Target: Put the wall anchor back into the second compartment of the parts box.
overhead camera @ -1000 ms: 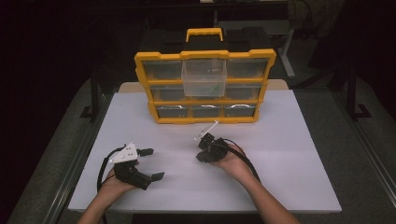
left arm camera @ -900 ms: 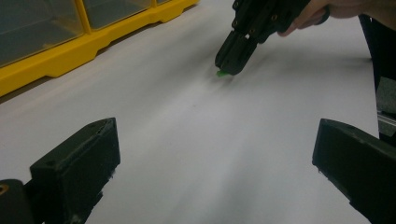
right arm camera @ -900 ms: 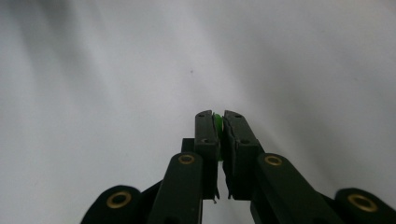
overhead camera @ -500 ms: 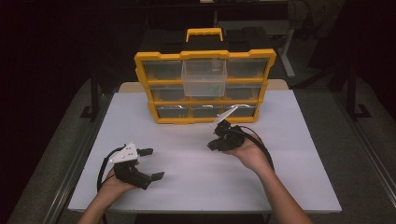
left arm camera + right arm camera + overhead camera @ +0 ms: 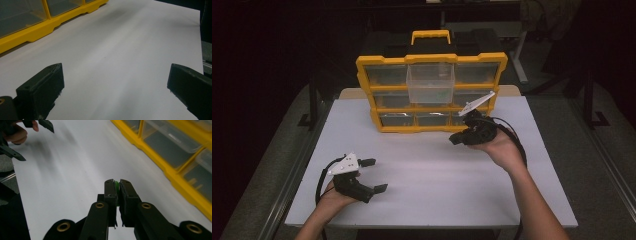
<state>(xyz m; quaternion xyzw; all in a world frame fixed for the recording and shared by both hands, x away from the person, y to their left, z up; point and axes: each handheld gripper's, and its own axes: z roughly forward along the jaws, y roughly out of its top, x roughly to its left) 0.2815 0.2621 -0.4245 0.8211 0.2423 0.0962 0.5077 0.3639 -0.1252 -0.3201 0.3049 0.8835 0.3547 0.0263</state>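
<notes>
A yellow organiser [image 5: 432,92] with clear drawers stands at the back of the white table. Its top middle drawer [image 5: 430,83] is pulled out, with green bits inside. My right gripper [image 5: 455,139] hovers just in front of the organiser's lower right and is shut on a small green piece [image 5: 116,187], which shows as a sliver between the jaws. My left gripper [image 5: 374,175] rests near the table's front left, open, with nothing between its jaws [image 5: 115,82].
The organiser's yellow base [image 5: 45,26] runs along the top left of the left gripper view. The white tabletop [image 5: 432,170] stretches between both hands. Dark floor and metal frame rails [image 5: 312,100] surround the table.
My right gripper has lifted and moved right and back toward the organiser with the green piece in it. The left gripper has stayed put.
</notes>
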